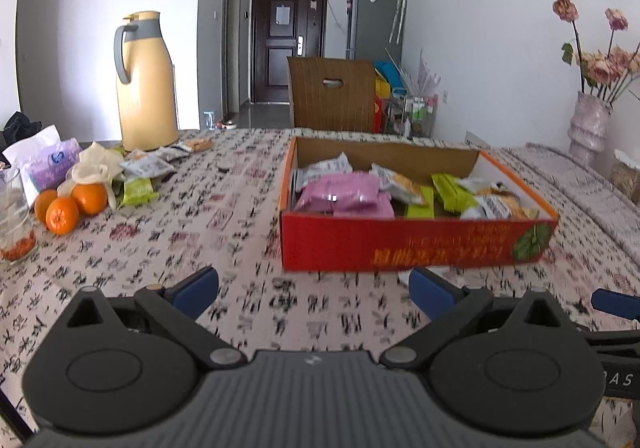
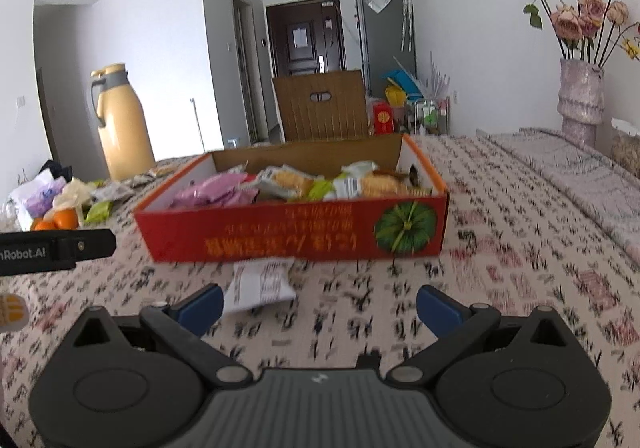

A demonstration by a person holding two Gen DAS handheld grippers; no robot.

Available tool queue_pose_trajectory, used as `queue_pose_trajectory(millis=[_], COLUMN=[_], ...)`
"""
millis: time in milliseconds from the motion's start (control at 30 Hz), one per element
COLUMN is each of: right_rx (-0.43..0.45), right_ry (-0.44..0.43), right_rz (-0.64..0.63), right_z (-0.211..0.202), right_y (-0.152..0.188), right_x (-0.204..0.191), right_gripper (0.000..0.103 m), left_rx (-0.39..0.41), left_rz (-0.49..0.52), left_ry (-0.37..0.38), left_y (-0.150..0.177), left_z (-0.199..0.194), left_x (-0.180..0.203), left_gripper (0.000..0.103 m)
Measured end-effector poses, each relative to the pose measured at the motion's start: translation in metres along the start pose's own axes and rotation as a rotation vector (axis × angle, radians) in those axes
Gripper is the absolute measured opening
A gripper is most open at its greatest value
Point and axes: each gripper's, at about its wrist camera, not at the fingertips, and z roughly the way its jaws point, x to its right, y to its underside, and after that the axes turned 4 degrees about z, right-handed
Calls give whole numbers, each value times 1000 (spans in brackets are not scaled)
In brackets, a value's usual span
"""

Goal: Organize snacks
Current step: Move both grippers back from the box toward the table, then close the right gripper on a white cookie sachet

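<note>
Gaping wide, both hand-held grippers, left (image 1: 314, 290) and right (image 2: 320, 306), hold nothing.

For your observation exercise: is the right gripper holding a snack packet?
No. The right gripper is open and empty; a white packet lies on the tablecloth ahead.

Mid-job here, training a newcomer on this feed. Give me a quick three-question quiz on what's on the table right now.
1. True or false: the right gripper is holding a packet.
2. Where does the white packet lie? A) inside the red box B) on the tablecloth in front of the box C) beside the yellow jug
3. Which fruit sits beside the loose snacks at the left?

Key: 1 false, both the right and the left gripper are open and empty. 2 B. 3 oranges.
</note>
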Motion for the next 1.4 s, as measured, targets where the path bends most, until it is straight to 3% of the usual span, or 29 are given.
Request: queue_pose_trajectory(millis=[400,667,1100,1233,1400], right_rx=[-74,-70,-115,-116,-107], right_ry=[7,3,48,54,26], right_rz=[-21,-50,-46,-58,-80], right_z=[-19,-31,-6,-2,-4], right_y=[40,52,61,62,64], right_x=[-30,-55,-75,-79,-84], right_gripper=[103,103,98,89,59], left_rx=[-20,-50,-78,-83,-89], left_rz=[21,23,38,31,22], left_ry=[12,24,76,85,92], left_y=[28,49,60,61,63], left_z=[-25,-36,-29,-25,-23], left_x=[-22,-38,-51,-54,-56], left_gripper=[103,103,103,103,103])
